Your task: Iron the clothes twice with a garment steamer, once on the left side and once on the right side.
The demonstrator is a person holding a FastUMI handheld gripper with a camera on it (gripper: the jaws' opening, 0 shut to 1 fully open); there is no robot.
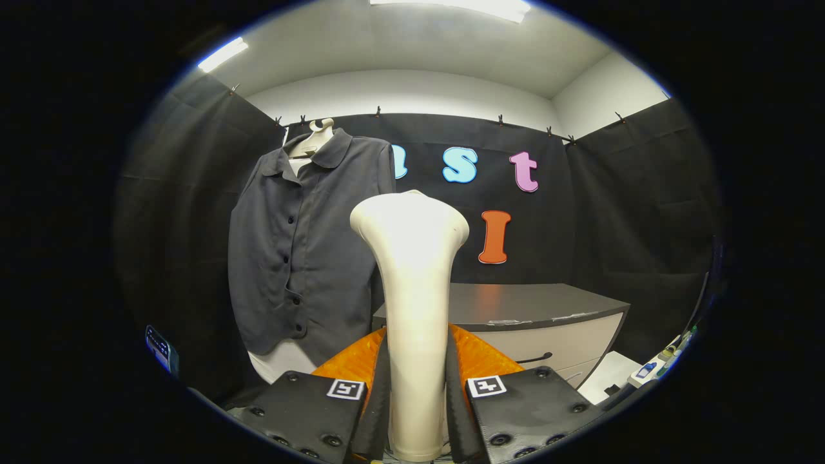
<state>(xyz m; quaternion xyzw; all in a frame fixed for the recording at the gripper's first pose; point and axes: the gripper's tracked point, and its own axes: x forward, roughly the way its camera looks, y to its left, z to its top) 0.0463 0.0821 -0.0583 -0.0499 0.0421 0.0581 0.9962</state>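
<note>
A cream garment steamer [412,270] stands upright between my fingers, its wide head flaring above them. My gripper [416,380] is shut on the steamer's slim handle, with a finger pressing on either side. A dark grey buttoned shirt [303,258] hangs on a pale hanger [316,136] against the black booth wall, beyond the fingers and to the left of the steamer. The steamer's head is level with the shirt's middle and clearly short of it, covering part of its right sleeve.
A dark-topped cabinet [528,309] with pale drawers stands behind the steamer, to the right of the shirt. Small items lie on a white surface [619,374] beside the right finger. A small lit device [161,348] sits low at the far left.
</note>
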